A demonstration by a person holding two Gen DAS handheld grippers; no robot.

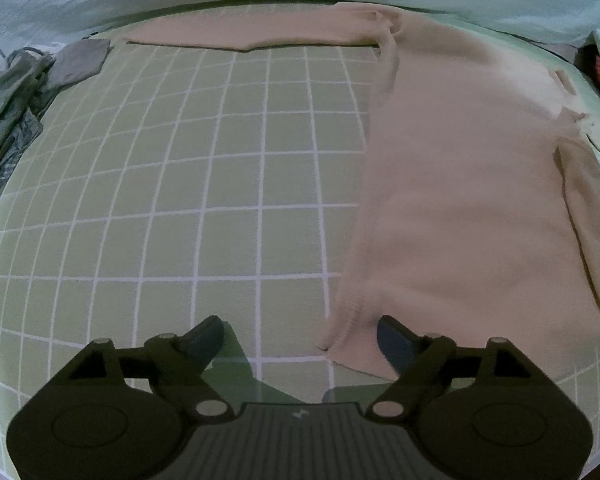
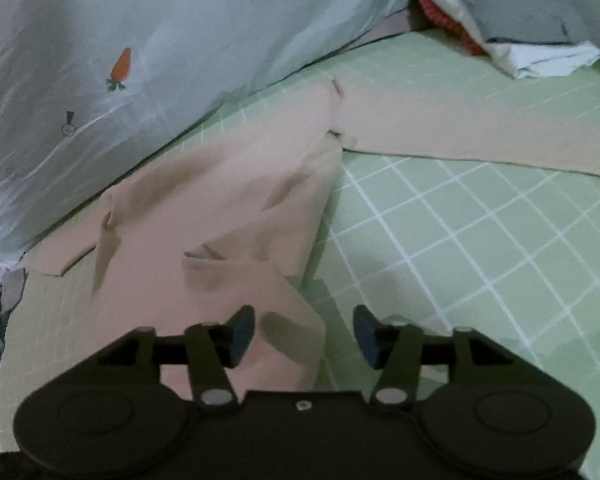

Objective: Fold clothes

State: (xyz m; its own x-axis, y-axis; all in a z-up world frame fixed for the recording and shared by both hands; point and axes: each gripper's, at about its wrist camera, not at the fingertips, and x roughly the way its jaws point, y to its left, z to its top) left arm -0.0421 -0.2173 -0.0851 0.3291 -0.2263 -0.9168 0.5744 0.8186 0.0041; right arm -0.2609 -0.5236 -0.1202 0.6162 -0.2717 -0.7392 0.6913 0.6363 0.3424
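A beige long-sleeved garment (image 1: 460,184) lies spread on the green checked bed sheet (image 1: 220,168), one sleeve stretched along the far edge. My left gripper (image 1: 300,340) is open and empty, low over the sheet, its right finger at the garment's near hem corner. In the right wrist view the same garment (image 2: 220,216) lies rumpled, a sleeve (image 2: 460,124) running off to the right. My right gripper (image 2: 304,336) is open and empty, with the garment's near corner lying between its fingers.
A pale quilt with a carrot print (image 2: 120,64) is bunched along the far side of the bed. Grey clothes (image 1: 16,92) lie at the left edge. A folded grey and white cloth over something red (image 2: 500,32) sits at the far right.
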